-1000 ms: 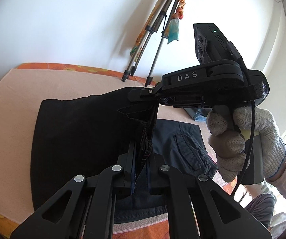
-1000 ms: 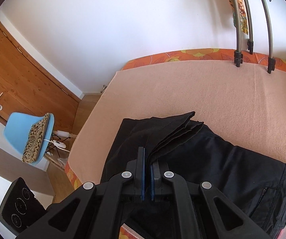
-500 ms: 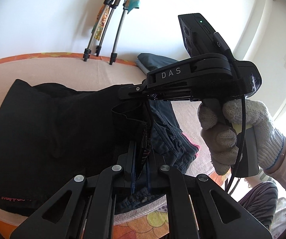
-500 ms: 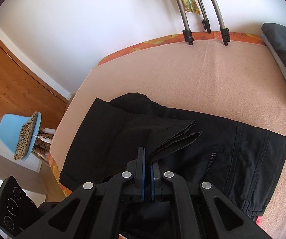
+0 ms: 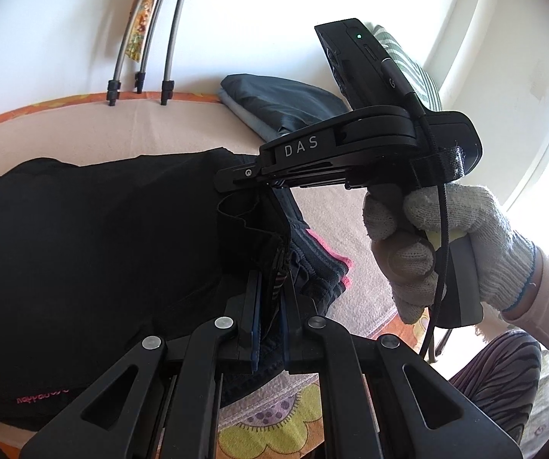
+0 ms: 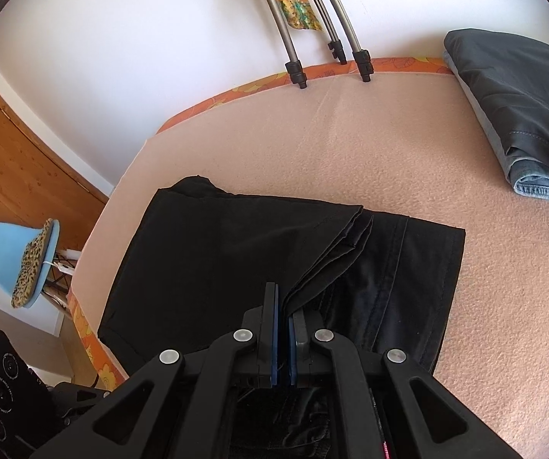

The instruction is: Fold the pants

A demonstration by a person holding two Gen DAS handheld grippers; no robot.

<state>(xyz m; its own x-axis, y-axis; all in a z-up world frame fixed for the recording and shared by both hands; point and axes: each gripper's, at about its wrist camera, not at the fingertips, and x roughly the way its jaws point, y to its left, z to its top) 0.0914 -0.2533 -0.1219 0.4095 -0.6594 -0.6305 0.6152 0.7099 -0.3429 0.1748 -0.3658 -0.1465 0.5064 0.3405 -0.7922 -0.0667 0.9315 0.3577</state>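
One black pants (image 6: 236, 252); perhaps two folded garments (image 6: 523, 114); three tripod legs (image 6: 293, 65).

Bright daylight, blown-out window glare at right, sharp focus, fisheye-bent edges, dark corner vignetting

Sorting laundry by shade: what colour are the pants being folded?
Black pants, clearest in the right wrist view.

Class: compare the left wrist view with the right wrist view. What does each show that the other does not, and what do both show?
Left wrist only: the gloved right hand holding the right gripper, and pink lettering on the black pants.
Right wrist only: a wooden door and a blue chair.
Both: the pants clamped in a gripper, tripod legs, a folded clothes stack.
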